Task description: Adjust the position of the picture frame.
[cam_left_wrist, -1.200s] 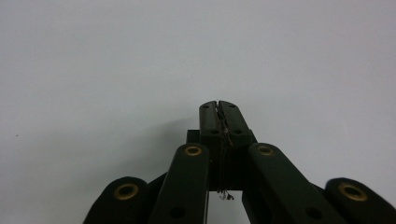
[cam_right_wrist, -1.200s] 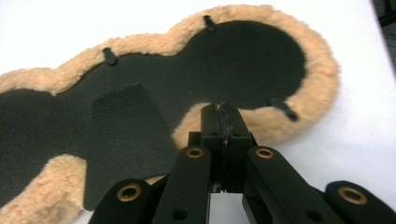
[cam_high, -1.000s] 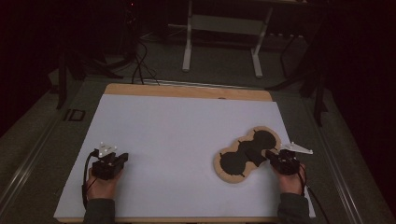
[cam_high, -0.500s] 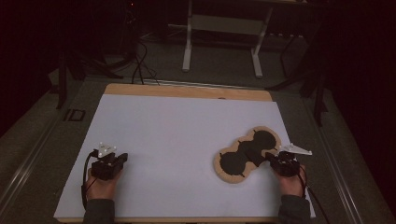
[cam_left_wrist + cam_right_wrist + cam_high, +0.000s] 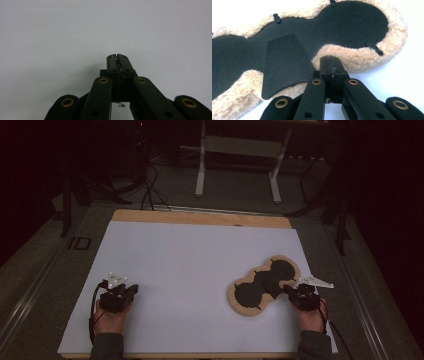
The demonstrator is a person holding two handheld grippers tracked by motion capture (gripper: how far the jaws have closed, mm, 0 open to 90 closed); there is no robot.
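- Left tongs (image 5: 131, 290): I hold these in my left hand (image 5: 111, 319) near the bench's near-left corner. In the left gripper view the left tongs (image 5: 116, 55) have their jaws pressed together, tip against tip, with nothing between them.
- Ahead of the left tongs: bare white sheet (image 5: 75, 30) and no object within their reach.
- Right tongs (image 5: 286, 290): I hold these in my right hand (image 5: 311, 317) near the bench's near-right corner. In the right gripper view the right tongs (image 5: 330, 58) likewise have their jaws pressed together, and they pinch nothing.
- Fleece pad (image 5: 264, 285): a peanut-shaped piece with a black inner face and a cream fleece border. It lies flat on the white sheet, directly ahead of the right tongs and well apart from the left tongs.
- Fleece pad (image 5: 352, 27) seen close: the shut tips sit right at its cream fleece edge, in the inward curve of its outline; I cannot tell whether they touch it.
- Black flap (image 5: 284, 62): a flat, dark tab lying on the pad's black face, just left of the right tongs' tips.
- Bench (image 5: 200, 217): a wooden top, with a strip bare beyond the far edge of the white sheet (image 5: 190, 260).
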